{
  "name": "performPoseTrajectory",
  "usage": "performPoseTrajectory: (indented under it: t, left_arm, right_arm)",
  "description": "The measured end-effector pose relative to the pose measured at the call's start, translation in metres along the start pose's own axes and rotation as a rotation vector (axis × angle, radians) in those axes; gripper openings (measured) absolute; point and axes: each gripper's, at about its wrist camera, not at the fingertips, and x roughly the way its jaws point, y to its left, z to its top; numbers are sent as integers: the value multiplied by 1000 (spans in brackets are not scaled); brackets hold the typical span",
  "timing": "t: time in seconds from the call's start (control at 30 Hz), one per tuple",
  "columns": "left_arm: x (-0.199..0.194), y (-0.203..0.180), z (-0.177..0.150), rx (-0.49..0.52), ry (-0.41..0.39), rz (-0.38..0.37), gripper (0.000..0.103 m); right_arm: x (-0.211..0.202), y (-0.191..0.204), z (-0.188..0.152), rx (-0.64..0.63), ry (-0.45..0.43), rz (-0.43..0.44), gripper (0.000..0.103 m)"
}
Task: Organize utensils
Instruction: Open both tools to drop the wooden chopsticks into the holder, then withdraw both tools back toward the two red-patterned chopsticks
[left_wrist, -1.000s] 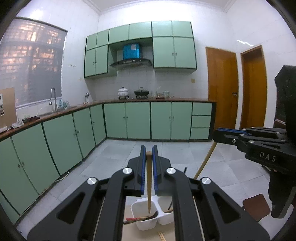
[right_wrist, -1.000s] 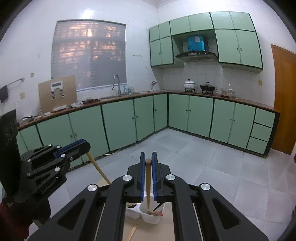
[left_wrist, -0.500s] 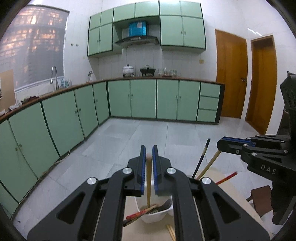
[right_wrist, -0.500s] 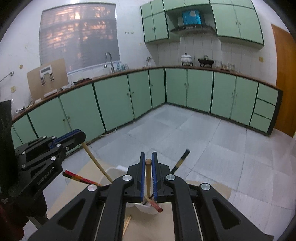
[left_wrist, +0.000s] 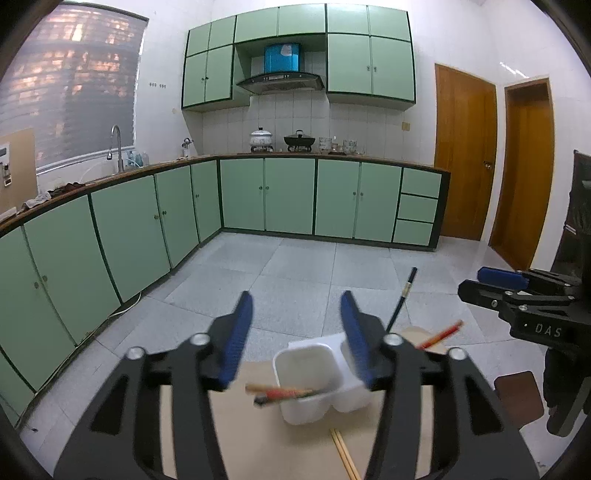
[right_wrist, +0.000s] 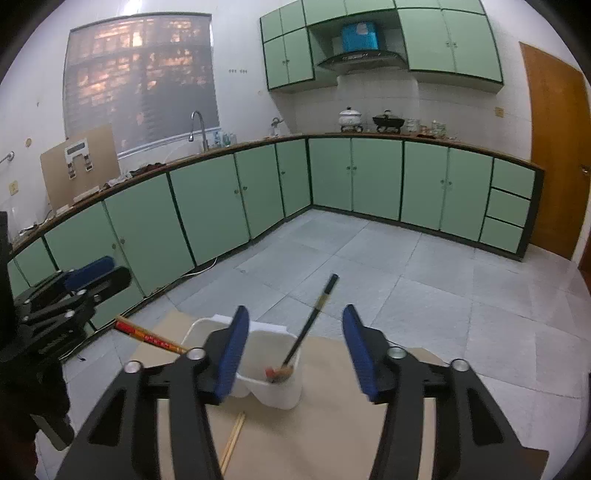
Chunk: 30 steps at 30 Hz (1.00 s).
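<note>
Both my left gripper (left_wrist: 295, 338) and right gripper (right_wrist: 293, 350) gape wide, holding nothing. The white holder (right_wrist: 273, 387), near the table's (right_wrist: 332, 435) far edge, already has several chopsticks leaning inside; one loose pair (right_wrist: 232, 441) beside it looks left to collect.

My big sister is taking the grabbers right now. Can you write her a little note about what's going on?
Left gripper: open, holds nothing, above the white holder.
Right gripper: open, holds nothing, above it too.
Holder: two cups, on the board. A black chopstick stands tilted in one cup; a red one leans from the other.
Done: several sticks are in the cups.
Left: a wooden pair lies on the board in front of the holder; pick it up and drop it in.
</note>
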Motion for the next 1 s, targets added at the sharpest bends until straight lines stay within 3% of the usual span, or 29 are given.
performPoseTrajectory:
  t: [0.13, 0.27, 0.7, 1.0]
  left_arm:
    - [-28, -7, -18, 6, -10, 5, 73]
    - [-51, -10, -46, -31, 6, -5, 82]
    - [-88, -12, -143, -63, 100, 30, 88]
    - [-87, -15, -199, -46, 198, 64, 88]
  right_arm:
    - [-25, -1, -17, 7, -29, -15, 80]
    - [-48, 3, -44, 3, -58, -35, 96]
    - [-78, 14, -121, 31, -19, -26, 97]
    - [-70, 19, -178, 76, 62, -57, 97]
